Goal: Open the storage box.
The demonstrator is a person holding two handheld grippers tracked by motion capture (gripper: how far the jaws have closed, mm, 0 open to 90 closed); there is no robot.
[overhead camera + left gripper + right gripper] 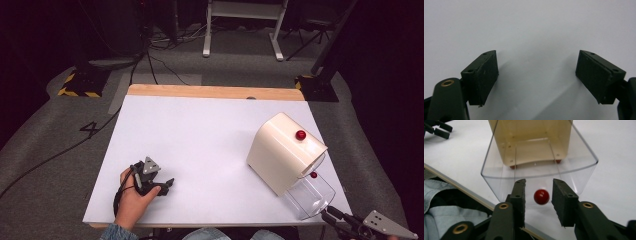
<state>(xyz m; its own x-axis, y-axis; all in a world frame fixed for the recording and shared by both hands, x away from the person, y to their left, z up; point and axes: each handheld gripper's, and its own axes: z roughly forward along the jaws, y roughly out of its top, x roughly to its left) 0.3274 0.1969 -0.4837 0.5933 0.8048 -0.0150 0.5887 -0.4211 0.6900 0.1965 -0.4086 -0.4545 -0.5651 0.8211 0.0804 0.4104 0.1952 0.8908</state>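
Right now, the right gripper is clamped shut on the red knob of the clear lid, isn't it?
Not quite: the right gripper is open. In the right gripper view its jaws stand either side of the red knob on the clear lid, with gaps on both sides, so nothing is clamped.

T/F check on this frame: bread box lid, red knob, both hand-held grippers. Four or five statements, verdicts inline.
1. The clear lid of the cream bread box is swung open. True.
2. The right hand-held gripper pinches the red knob. False: the knob sits between its jaws, with a gap on each side.
3. The left hand-held gripper holds a cup. False: its jaws stand open over the bare white table.
4. A second red knob sits on the box's cream top. True.
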